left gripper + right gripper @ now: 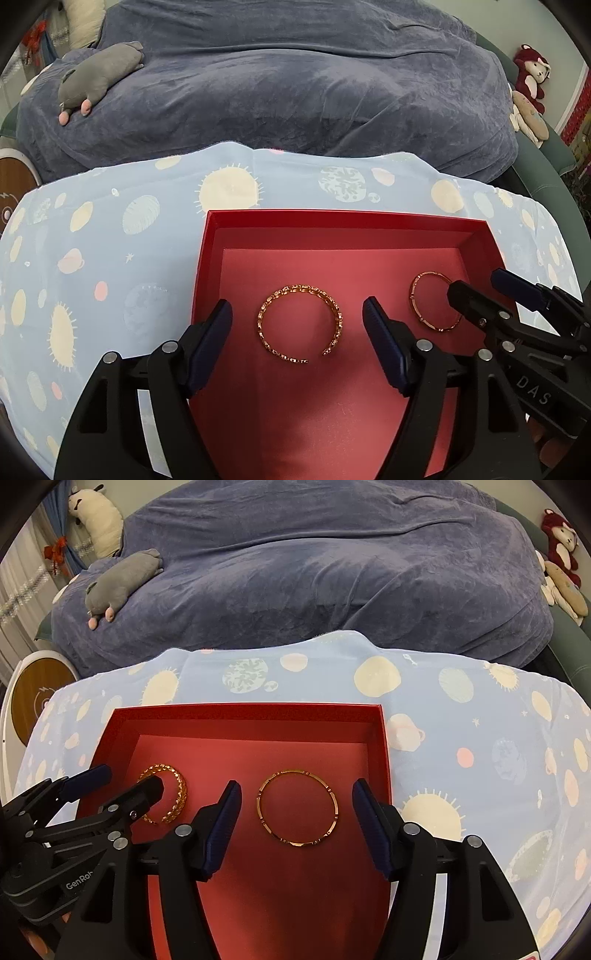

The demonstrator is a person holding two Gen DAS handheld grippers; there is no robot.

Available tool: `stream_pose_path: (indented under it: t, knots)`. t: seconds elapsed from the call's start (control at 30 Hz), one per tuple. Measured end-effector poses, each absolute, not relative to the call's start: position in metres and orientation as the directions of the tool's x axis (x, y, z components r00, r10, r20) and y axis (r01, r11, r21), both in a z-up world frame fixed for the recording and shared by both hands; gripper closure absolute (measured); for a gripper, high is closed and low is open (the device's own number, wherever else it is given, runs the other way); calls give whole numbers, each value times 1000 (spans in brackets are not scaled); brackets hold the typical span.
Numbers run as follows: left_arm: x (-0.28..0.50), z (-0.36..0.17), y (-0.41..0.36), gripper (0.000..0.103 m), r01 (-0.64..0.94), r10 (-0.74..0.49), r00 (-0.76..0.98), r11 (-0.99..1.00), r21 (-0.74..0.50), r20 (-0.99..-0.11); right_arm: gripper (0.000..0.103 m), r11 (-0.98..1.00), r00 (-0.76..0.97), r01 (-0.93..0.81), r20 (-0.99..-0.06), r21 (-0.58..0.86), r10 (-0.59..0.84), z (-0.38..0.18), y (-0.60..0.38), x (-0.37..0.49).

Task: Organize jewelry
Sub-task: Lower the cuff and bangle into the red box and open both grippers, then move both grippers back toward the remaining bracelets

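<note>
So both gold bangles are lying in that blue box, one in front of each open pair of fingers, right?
Not quite: the box is red, not blue; the blue is the planet-print cloth under it. Both wrist views show this. The rest holds: the chain-patterned bangle lies before the open left gripper, the thin bangle before the open right gripper.

1. The setting is showing a bedroom in a home.
2. A blue blanket point(314, 565) is covering a bed across the background.
3. A grey soft toy point(122, 579) is lying on it; red soft toys point(561, 542) are sitting at its right edge.
4. A cloth printed with planets point(461, 709) is covering the near surface.
</note>
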State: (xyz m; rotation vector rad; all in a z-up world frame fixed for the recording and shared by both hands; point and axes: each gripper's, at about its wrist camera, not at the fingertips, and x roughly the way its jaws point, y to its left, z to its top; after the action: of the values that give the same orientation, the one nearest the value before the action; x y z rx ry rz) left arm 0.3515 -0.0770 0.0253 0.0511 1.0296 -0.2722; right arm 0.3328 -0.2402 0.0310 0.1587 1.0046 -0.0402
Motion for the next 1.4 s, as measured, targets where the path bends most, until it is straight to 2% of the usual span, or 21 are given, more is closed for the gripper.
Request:
stream_pose_path:
  t: [0.37,0.67,1.03,1.4]
  knots:
    - [282,83,-63,34,269,-217,551,960,-74,-806,42,991,606,82,-794,110,38,89,-223,259]
    - [191,100,-43,34,286,-213,565,957,-53,-797,42,987,625,106,-780,117,25,103,-202,160]
    - [79,69,-17,34,264,-204,526,962,-70,-825,42,991,589,111,-808,75,-5,71,-175,50]
    - [22,32,4,34,212,-194,513,973,-95,-836,42,989,534,123,-845,81,2,32,-171,-7]
